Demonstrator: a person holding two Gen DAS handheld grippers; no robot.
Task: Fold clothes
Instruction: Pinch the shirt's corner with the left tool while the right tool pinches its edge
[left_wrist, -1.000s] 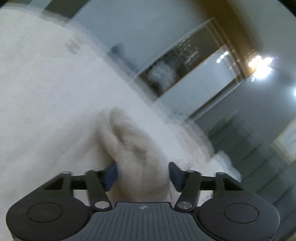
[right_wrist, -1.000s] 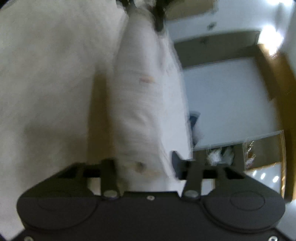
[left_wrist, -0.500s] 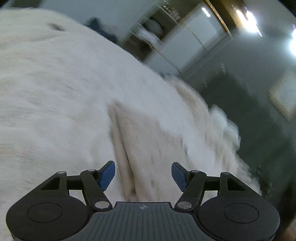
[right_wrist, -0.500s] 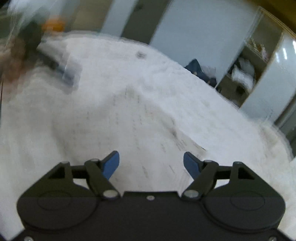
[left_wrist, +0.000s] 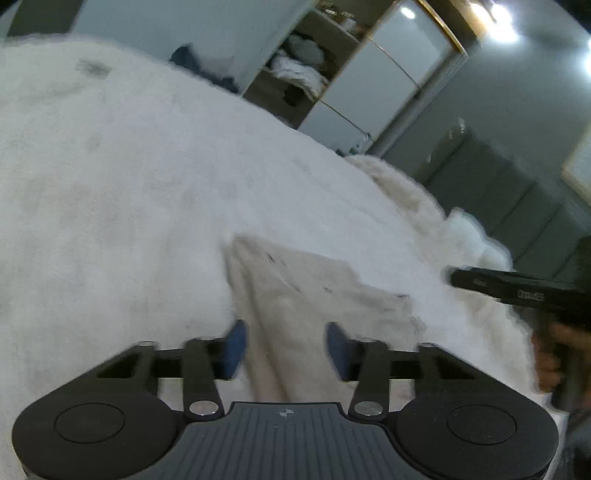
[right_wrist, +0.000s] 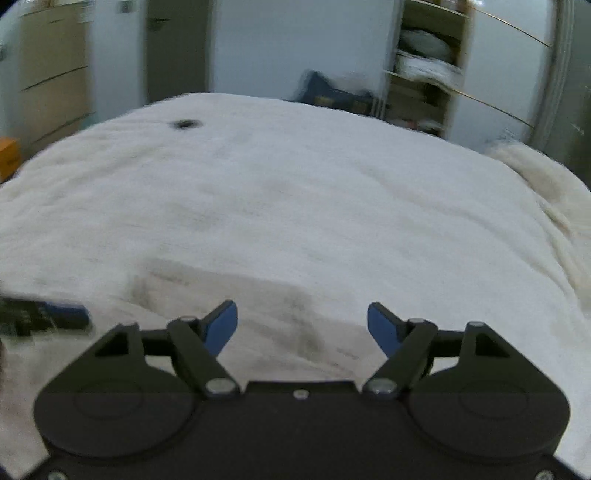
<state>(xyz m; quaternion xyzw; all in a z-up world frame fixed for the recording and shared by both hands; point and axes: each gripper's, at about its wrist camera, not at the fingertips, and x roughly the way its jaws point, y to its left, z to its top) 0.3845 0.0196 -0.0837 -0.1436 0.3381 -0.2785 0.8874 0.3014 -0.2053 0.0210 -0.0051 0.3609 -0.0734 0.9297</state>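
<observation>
A cream-coloured folded garment (left_wrist: 314, 295) lies flat on the white bed cover (left_wrist: 110, 184). My left gripper (left_wrist: 283, 345) is open just above its near edge, the cloth running between the blue pads without being pinched. The same garment shows in the right wrist view (right_wrist: 258, 306) as a flat rectangle on the bed. My right gripper (right_wrist: 302, 325) is open and empty over its near side. The right gripper's body (left_wrist: 517, 288) shows at the right edge of the left wrist view; the left gripper's tip (right_wrist: 44, 317) shows at the left edge of the right wrist view.
A rumpled cream blanket (left_wrist: 406, 192) lies along the bed's right side. A small dark object (right_wrist: 183, 124) rests on the far part of the bed. An open wardrobe with stacked linen (right_wrist: 424, 62) and a dark blue item (right_wrist: 332, 92) stand beyond the bed.
One second ago both grippers were shut on the garment held up between them. They have since opened and let it go; it now lies flat on the bed.
</observation>
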